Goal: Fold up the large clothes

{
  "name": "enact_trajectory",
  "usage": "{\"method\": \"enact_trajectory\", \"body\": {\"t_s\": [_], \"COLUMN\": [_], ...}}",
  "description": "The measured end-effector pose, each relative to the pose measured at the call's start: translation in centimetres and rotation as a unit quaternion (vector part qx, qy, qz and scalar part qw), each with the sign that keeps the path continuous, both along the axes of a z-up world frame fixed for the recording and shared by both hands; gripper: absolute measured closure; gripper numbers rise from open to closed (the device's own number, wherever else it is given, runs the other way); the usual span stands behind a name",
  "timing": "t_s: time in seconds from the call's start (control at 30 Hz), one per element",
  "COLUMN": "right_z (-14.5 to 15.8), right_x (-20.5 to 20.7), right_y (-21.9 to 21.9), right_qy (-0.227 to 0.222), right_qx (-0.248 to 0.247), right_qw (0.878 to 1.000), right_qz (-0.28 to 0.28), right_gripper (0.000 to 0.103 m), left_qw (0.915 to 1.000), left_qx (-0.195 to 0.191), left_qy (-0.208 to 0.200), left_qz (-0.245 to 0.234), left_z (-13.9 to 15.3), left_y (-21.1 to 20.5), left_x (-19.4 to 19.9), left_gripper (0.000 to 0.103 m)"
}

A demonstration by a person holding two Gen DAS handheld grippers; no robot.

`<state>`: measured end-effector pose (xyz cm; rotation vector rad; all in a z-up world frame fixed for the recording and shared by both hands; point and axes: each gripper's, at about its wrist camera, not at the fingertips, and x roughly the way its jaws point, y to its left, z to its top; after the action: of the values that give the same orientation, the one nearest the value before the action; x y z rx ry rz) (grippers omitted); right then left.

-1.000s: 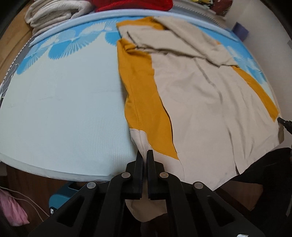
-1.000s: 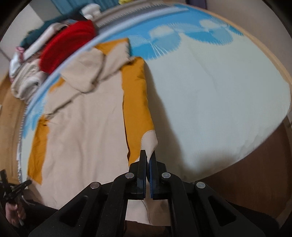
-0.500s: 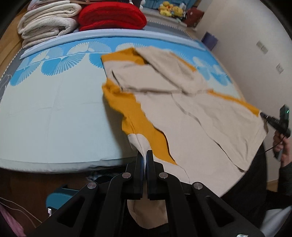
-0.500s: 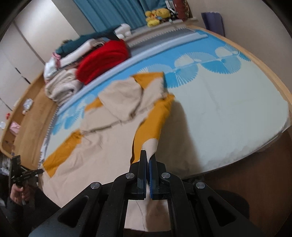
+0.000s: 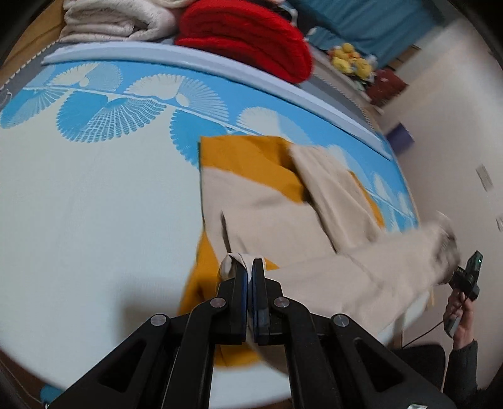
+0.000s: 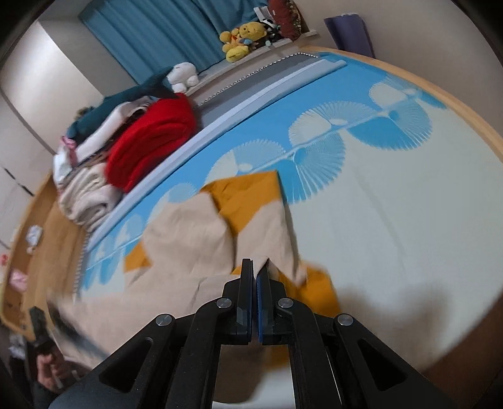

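Note:
A large beige and mustard-yellow hooded garment (image 5: 276, 201) lies on the bed, hood end toward the far side; it also shows in the right wrist view (image 6: 195, 239). My left gripper (image 5: 250, 266) is shut on the garment's lower left hem corner and holds it raised above the bed. My right gripper (image 6: 255, 267) is shut on the lower right hem corner, also raised. The bottom part of the garment hangs lifted between the two grippers and is blurred. The other gripper shows at the right edge of the left wrist view (image 5: 465, 277).
The bed sheet (image 5: 94, 204) is pale with a blue fan pattern. Folded red blanket (image 5: 245, 34) and beige blankets (image 5: 119, 19) are stacked beyond the far edge. Plush toys (image 6: 242, 37) and blue curtains stand behind. A wall is at the right (image 5: 456, 110).
Both grippers have risen and moved forward over the bed, carrying the hem toward the hood end. The bottom of the garment has lifted off the bed edge.

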<state>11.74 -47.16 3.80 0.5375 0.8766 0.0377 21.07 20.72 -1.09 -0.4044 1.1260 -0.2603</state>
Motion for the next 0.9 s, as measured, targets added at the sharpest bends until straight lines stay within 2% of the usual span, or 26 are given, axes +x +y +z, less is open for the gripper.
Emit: {"method": "enact_trajectory", "body": {"t_s": [0.07, 0.2, 0.27, 0.33, 0.43, 0.5, 0.53, 0.57, 0.63, 0.7, 0.8, 0.87, 0.9], "right_z": [-2.2, -6.8, -9.0, -9.9, -10.1, -9.9, -9.8, -9.5, -8.7, -7.9, -7.8, -8.9, -9.3], "right_x": [5.2, 11.7, 14.1, 15.3, 16.5, 16.6, 16.6, 16.4, 15.9, 15.2, 14.9, 14.8, 14.8], "right_y": [0.2, 0.4, 0.2, -0.1, -0.5, -1.4, -1.9, -2.3, -3.1, -3.5, -2.9, -1.9, -1.5], "right_qy": [0.014, 0.067, 0.106, 0.128, 0.147, 0.147, 0.145, 0.143, 0.136, 0.117, 0.113, 0.127, 0.137], "right_qx": [-0.006, 0.000, 0.005, 0.015, 0.020, 0.044, 0.057, 0.066, 0.046, 0.020, 0.006, -0.008, -0.014], "right_qw": [1.000, 0.998, 0.994, 0.992, 0.988, 0.988, 0.988, 0.987, 0.989, 0.992, 0.994, 0.992, 0.990], "right_qz": [0.001, 0.003, 0.013, 0.016, 0.032, 0.027, 0.018, 0.008, -0.023, -0.037, -0.012, 0.016, 0.025], "right_gripper": [0.101, 0.101, 0.101, 0.101, 0.100, 0.095, 0.094, 0.091, 0.081, 0.071, 0.065, 0.057, 0.056], "left_qw": [0.9998, 0.9962, 0.9939, 0.9928, 0.9902, 0.9922, 0.9935, 0.9937, 0.9922, 0.9910, 0.9883, 0.9888, 0.9885], "left_qx": [-0.003, 0.010, 0.012, 0.004, -0.025, -0.006, -0.002, -0.012, -0.025, -0.014, 0.003, 0.013, 0.024], "left_qy": [0.017, 0.084, 0.110, 0.120, 0.137, 0.123, 0.110, 0.102, 0.099, 0.100, 0.131, 0.134, 0.138], "left_qz": [0.012, 0.020, 0.010, -0.003, 0.000, 0.014, 0.028, 0.046, 0.071, 0.088, 0.077, 0.063, 0.056], "left_z": [-2.2, -6.9, -7.4, -7.0, -6.2, -5.0, -4.2, -3.6, -3.2, -3.3, -4.8, -5.2, -5.5], "left_y": [0.1, -0.1, -0.2, 0.0, 0.8, 1.5, 2.3, 3.1, 4.4, 5.1, 4.5, 3.7, 3.1], "left_x": [2.7, 6.4, 7.9, 9.0, 9.5, 9.4, 9.2, 8.9, 8.5, 8.0, 7.3, 7.2, 7.1], "left_gripper": [0.102, 0.102, 0.100, 0.095, 0.090, 0.078, 0.068, 0.061, 0.059, 0.059, 0.058, 0.058, 0.058]}}
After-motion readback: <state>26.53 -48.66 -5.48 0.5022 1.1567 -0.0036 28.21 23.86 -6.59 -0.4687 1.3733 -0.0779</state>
